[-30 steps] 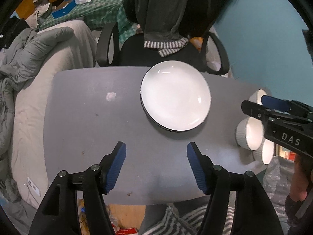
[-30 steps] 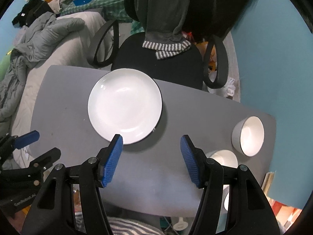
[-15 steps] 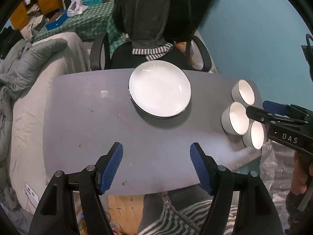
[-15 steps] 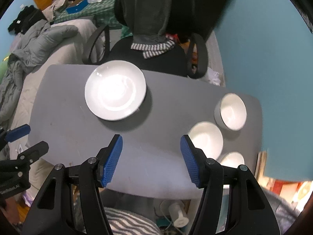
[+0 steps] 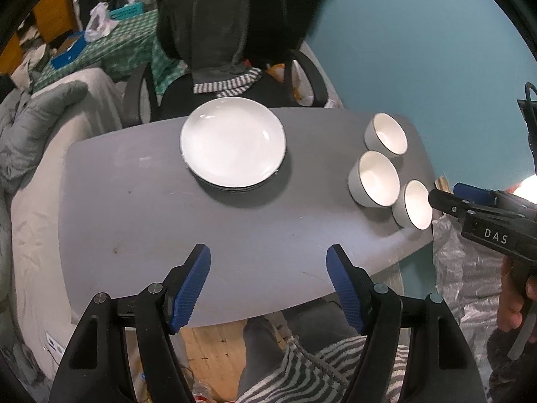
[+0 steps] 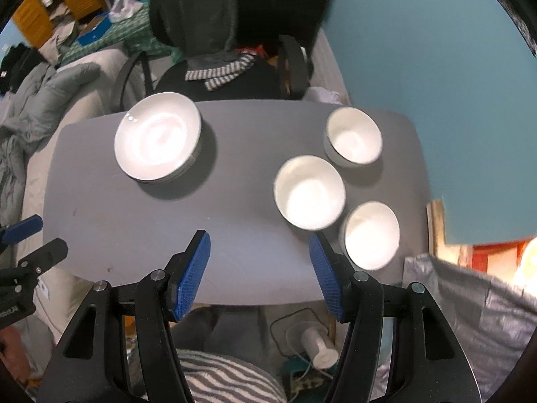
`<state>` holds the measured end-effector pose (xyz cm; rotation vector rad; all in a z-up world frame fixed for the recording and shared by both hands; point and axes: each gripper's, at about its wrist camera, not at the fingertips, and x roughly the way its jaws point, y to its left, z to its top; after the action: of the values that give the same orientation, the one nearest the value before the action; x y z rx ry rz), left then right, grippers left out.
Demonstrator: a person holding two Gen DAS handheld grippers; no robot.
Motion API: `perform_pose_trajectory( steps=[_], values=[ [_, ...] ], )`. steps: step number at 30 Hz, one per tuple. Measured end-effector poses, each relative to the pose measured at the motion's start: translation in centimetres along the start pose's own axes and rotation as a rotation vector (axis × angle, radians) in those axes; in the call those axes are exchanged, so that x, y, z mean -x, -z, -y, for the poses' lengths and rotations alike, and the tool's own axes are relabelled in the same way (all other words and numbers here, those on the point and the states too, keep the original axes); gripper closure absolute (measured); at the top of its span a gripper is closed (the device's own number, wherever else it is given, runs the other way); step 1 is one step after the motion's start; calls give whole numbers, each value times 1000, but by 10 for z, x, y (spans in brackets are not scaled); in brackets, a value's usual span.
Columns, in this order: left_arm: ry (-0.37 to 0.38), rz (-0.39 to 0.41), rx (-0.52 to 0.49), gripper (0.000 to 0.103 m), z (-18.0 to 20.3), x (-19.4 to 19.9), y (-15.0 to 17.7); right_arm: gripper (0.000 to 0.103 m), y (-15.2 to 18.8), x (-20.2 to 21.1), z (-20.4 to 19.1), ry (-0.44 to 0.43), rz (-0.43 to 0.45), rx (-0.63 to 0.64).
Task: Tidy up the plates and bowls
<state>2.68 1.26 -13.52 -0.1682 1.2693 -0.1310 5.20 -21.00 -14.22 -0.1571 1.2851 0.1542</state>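
A stack of white plates sits at the far middle of the grey table; it also shows in the right wrist view. Three white bowls with grey outsides stand apart at the table's right end: a far one, a middle one and a near one. They also show in the left wrist view as the far bowl, middle bowl and near bowl. My left gripper is open and empty above the near edge. My right gripper is open and empty, just left of the near bowl.
A black office chair draped with a dark hoodie stands behind the table. A bed with grey bedding lies to the left. A teal wall runs on the right. A silver plastic sheet lies off the table's right end.
Both grippers have pulled back and up from the table, so the plates look smaller and all three bowls have come into view. Both stay open and empty.
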Motion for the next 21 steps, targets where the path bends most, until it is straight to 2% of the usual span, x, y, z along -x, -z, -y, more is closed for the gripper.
perform_pose_trajectory(
  steps=[12,21],
  values=[
    [36,-61,-88,30,49,-26,-7,42,23,-9,67,41,-43,-157],
    [29,-92,-99,30,82,-48,-28,42,17,-28,108,12,-54,-195]
  ],
)
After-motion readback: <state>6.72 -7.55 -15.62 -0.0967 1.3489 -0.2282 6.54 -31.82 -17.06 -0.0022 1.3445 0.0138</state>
